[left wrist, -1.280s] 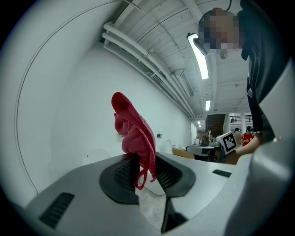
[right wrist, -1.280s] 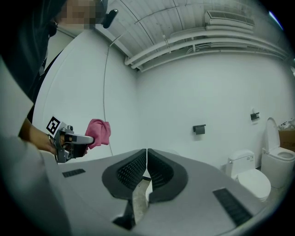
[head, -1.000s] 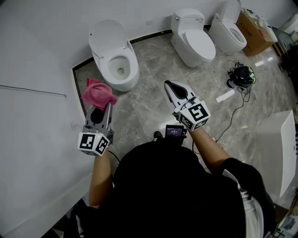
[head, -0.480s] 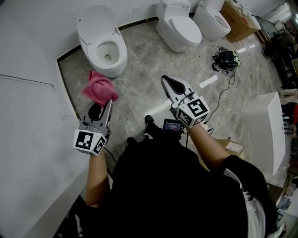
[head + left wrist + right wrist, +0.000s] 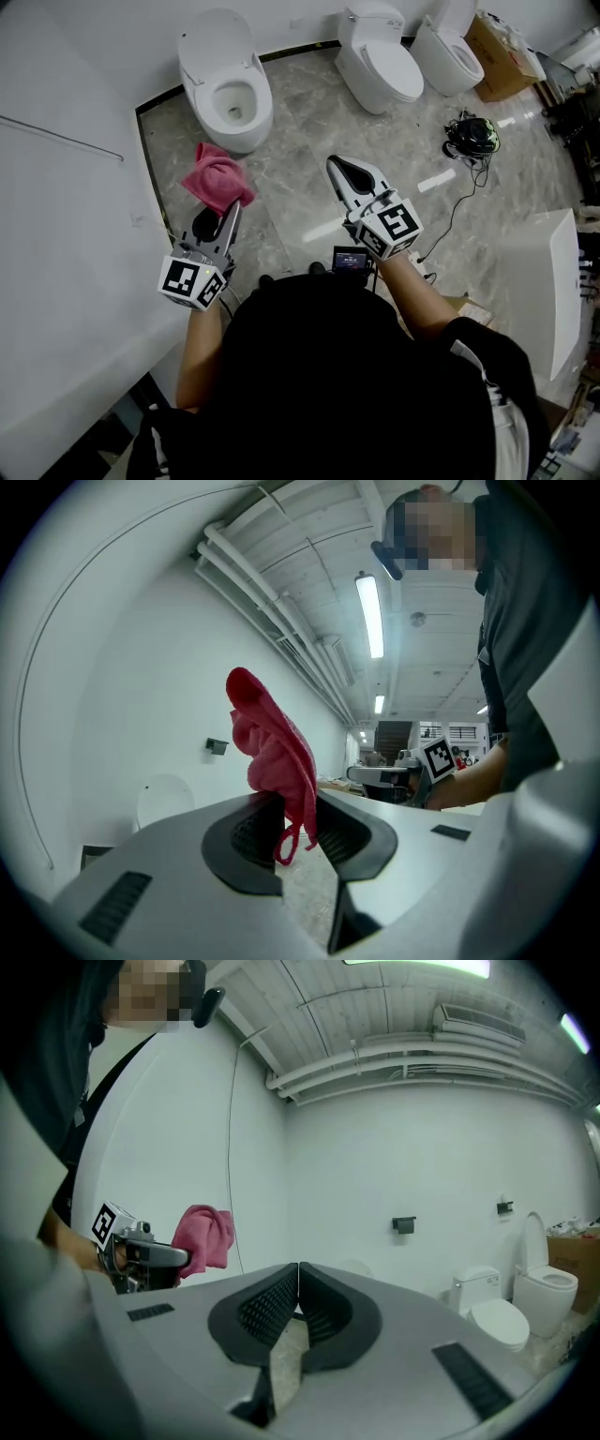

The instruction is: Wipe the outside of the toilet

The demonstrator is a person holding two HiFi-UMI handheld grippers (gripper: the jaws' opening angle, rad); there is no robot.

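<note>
A pink cloth (image 5: 217, 178) hangs from my left gripper (image 5: 228, 212), whose jaws are shut on its lower edge; in the left gripper view the pink cloth (image 5: 272, 752) stands up between the black pads. Just beyond it stands a white toilet (image 5: 228, 82) with its lid up and bowl open, against the back wall. My right gripper (image 5: 339, 171) is held over the floor to the right, jaws shut with nothing between them. In the right gripper view the left gripper (image 5: 150, 1256) and the pink cloth (image 5: 203, 1237) show at left.
Two more white toilets (image 5: 380, 61) (image 5: 446, 52) stand along the back wall, with a cardboard box (image 5: 502, 58) beside them. A black device with a cable (image 5: 472, 137) lies on the marble floor. A white wall panel (image 5: 66, 216) runs along my left, a white fixture (image 5: 546, 281) at right.
The view has shifted a little, and the open toilet now sits slightly lower and to the right in the head view. Both grippers keep the same pose; the cloth stays held.
</note>
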